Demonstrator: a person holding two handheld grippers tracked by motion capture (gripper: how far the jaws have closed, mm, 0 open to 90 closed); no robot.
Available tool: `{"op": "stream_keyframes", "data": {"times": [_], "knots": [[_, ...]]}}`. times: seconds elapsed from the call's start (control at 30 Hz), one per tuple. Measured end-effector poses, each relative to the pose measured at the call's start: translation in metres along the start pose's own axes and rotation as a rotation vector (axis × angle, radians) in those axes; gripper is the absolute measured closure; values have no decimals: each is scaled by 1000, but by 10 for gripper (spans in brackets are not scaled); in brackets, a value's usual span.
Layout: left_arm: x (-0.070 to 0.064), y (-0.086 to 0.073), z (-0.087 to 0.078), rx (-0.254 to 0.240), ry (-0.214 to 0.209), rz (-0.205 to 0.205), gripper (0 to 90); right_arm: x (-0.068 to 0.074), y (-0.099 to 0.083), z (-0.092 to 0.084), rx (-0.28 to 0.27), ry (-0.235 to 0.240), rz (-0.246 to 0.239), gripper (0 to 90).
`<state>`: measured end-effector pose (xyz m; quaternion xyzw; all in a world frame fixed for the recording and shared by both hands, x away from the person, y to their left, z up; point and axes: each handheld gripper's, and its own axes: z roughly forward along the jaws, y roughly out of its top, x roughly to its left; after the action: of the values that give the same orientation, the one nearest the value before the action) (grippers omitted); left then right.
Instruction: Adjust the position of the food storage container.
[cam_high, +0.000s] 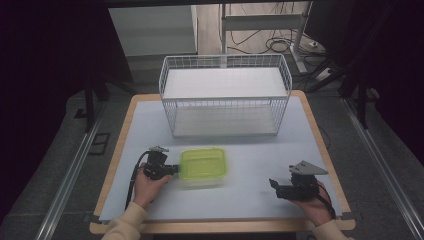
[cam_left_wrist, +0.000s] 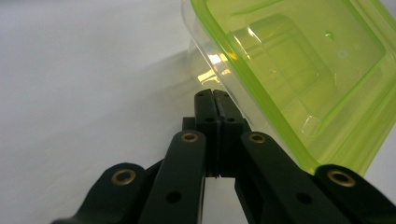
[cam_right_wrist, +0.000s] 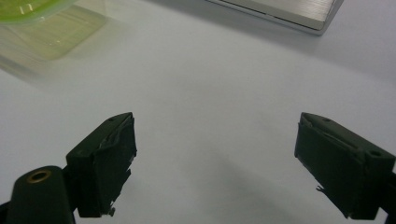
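A clear food container with a yellow-green lid lies on the pale blue table mat, left of centre and slightly blurred. My left gripper is at its left side. In the left gripper view its jaws are pressed together with nothing between them, tips against the container's clear wall below the lid rim. My right gripper rests near the front right, pointing left. Its jaws stand wide apart over bare mat, and the container is far off at the upper left.
A white wire basket stands at the back of the table, its long side facing me; its base edge appears in the right gripper view. Bare mat lies between basket and container. The wooden table edge borders the mat.
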<state>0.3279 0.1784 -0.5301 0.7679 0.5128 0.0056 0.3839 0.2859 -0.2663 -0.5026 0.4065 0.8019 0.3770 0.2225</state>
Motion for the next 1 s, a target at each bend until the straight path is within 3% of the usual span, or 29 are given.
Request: {"op": "stream_keyframes", "data": {"times": [0.27, 0.5, 1.0], "knots": [[-19, 12, 20, 17, -17, 31, 900, 0, 0, 0, 2, 2, -1, 128], [-27, 17, 29, 5, -36, 21, 900, 1, 0, -2, -8, -1, -6, 129], [-23, 15, 16, -23, -37, 28, 900, 1, 0, 0, -4, -3, -7, 129]]}}
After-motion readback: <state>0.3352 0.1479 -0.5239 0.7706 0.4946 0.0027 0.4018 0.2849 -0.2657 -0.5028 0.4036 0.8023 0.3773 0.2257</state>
